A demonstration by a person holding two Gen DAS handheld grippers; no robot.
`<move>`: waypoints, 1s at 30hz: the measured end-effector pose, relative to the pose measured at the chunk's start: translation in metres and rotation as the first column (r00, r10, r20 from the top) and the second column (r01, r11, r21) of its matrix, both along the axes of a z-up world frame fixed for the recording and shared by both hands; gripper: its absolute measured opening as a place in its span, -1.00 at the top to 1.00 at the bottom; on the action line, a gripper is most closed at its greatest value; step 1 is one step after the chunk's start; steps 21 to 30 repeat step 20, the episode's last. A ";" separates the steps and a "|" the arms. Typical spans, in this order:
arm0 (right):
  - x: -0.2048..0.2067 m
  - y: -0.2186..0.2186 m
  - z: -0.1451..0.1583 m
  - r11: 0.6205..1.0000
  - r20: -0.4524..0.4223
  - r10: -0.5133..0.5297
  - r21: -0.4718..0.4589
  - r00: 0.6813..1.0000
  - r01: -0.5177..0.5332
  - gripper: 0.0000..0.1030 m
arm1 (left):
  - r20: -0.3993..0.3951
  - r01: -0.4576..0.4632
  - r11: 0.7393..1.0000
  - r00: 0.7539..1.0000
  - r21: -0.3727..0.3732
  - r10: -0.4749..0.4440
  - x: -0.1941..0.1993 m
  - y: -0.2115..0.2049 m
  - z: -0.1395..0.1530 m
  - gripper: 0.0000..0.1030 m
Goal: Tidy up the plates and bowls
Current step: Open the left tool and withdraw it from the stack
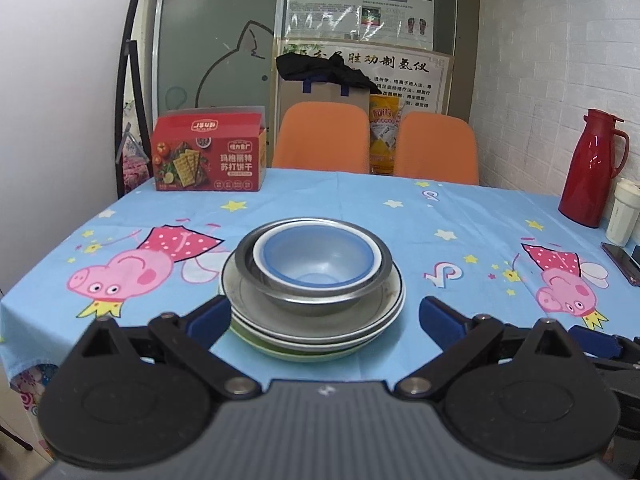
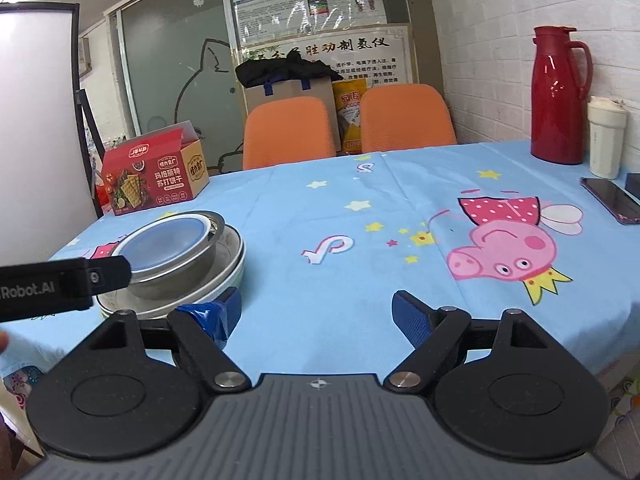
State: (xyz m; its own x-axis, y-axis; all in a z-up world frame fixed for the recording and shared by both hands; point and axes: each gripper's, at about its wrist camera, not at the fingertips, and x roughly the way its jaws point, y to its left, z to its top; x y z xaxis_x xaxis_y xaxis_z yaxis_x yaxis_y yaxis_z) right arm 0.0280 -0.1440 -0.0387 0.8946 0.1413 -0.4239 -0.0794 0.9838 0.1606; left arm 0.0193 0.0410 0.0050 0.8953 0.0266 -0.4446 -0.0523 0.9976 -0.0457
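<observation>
- Presently, the left hand-held gripper (image 1: 324,316) stands wide and holds nothing; its blue pads flank the plate stack (image 1: 316,320) at 9 and 3 o'clock, the left pad close against the rim, though contact cannot be confirmed.
- The right hand-held gripper (image 2: 316,312) is likewise wide and empty, over bare tablecloth, with the stack at its 10 o'clock.
- Location: the stack sits near the front middle of the desk (image 1: 440,216), well apart from the cracker box (image 1: 208,156) at 11 o'clock and the red thermos (image 1: 592,168) at 2 o'clock.
- Containers: a blue-rimmed bowl (image 1: 316,256) nests inside a steel bowl (image 1: 312,280), which rests on white plates over a green plate (image 1: 304,354). The upper bowl appears empty; the top plate shows faint brownish marks at its rim.
- Risk, in my judgement: closing on the plate rims alone could tilt the stack, and the nested bowls, being smooth metal, would slide off.
- Risk: a sideways push by the left pad may drag the tablecloth or shift the stack towards the near edge.
- Risk: the two tools lie near each other beside the stack; a hasty reach could knock one against the other.
- The phone (image 2: 612,200) and white cup (image 2: 604,140) at the right-hand edge are clear of the work.
</observation>
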 end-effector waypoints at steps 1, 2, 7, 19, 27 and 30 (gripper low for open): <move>-0.005 -0.003 -0.001 1.000 -0.002 -0.009 0.004 1.000 0.009 -0.34 | 0.002 0.000 1.000 1.000 0.006 0.000 -0.004 0.001 0.000 -0.93; -0.011 -0.005 -0.002 1.000 0.002 -0.015 0.012 1.000 0.015 -0.35 | 0.003 0.001 1.000 1.000 0.005 -0.001 -0.006 0.002 -0.001 -0.93; -0.024 -0.009 -0.008 0.999 0.010 -0.007 0.041 1.000 0.007 -0.35 | 0.002 0.025 1.000 1.000 -0.008 -0.025 -0.007 0.003 -0.004 -0.93; -0.024 0.006 -0.012 0.999 -0.005 0.043 0.024 0.999 -0.043 -0.35 | 0.019 -0.008 1.000 1.000 0.002 0.008 -0.010 0.005 -0.006 -0.93; -0.024 0.007 -0.012 0.999 -0.006 0.042 0.024 0.999 -0.042 -0.35 | 0.017 -0.001 1.000 1.000 -0.007 0.001 -0.010 0.006 -0.006 -0.93; -0.024 0.007 -0.012 0.999 -0.006 0.042 0.024 0.999 -0.042 -0.35 | 0.017 -0.001 1.000 1.000 -0.007 0.001 -0.010 0.006 -0.006 -0.93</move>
